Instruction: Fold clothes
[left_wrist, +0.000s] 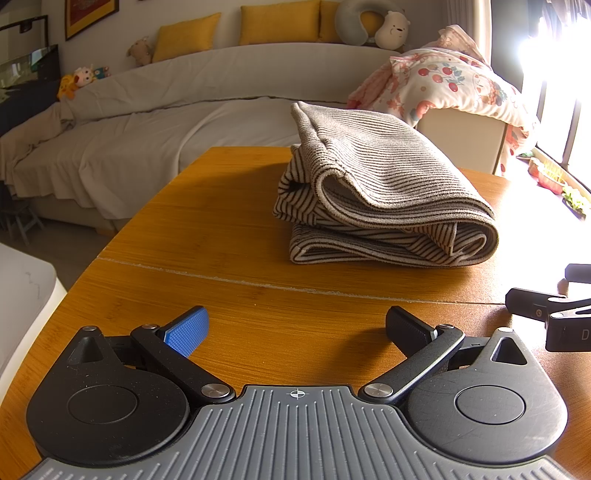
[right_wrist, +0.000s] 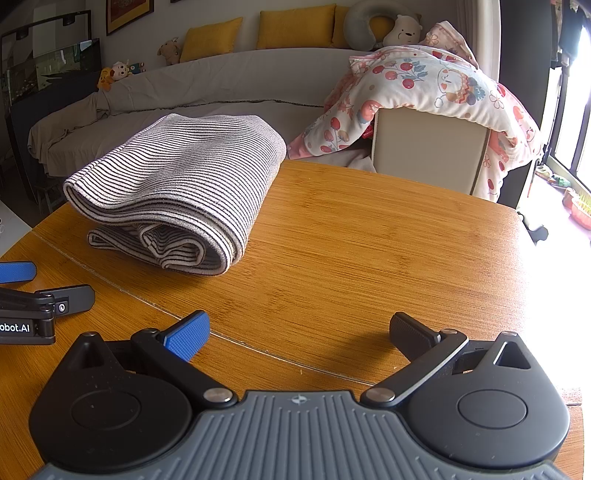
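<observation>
Soft, ribbed striped knit garment (left_wrist: 384, 192) on a smooth, satin-finished wooden table (left_wrist: 207, 229) with fine grain. Left gripper (left_wrist: 297, 328) and right gripper (right_wrist: 299, 334): matt black plastic, textured rubbery pads, shiny metal rivets.

The folded garment (left_wrist: 380, 192) lies on the table (left_wrist: 221, 229), ahead and to the right of the left gripper (left_wrist: 295, 328), and ahead and to the left of the right gripper (right_wrist: 299, 332). Both grippers sit low over the near part of the table, side by side, each showing at the edge of the other's view, jaws spread with only tabletop between them. A seam (left_wrist: 258, 282) crosses the table between grippers and garment. Beyond the table's far edge stands a sofa (left_wrist: 147, 122), with cushions (left_wrist: 277, 22) along its back. A quilt (right_wrist: 424, 92) drapes over the cabinet (right_wrist: 428, 151) ahead and right of the garment.
</observation>
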